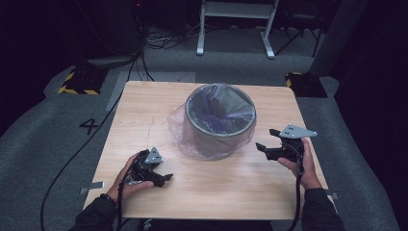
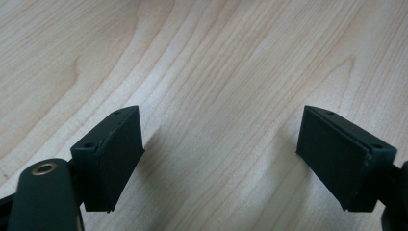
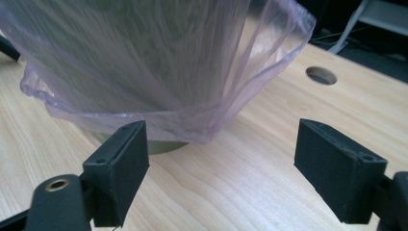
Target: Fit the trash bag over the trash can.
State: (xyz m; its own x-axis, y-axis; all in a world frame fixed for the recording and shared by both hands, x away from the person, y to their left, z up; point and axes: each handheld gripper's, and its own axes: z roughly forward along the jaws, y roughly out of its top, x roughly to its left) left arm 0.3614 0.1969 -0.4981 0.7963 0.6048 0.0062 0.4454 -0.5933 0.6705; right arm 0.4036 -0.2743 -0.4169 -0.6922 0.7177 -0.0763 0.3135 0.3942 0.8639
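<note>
A bin (image 1: pixel 220 122) lined with a thin plastic bag (image 3: pixel 159 62) stands mid-table (image 1: pixel 144 103). Left gripper (image 1: pixel 161 179), low over bare wood, and right gripper (image 1: pixel 266 144), just beside the bag's apparently loose hem, both gape wide, empty.

Wide-parted tongs (image 2: pixel 219 161) over bare wooden table (image 2: pixel 216 57)

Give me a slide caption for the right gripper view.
Open right tongs face the bag-lined bin, its purple liner hanging over the wooden table.
</note>
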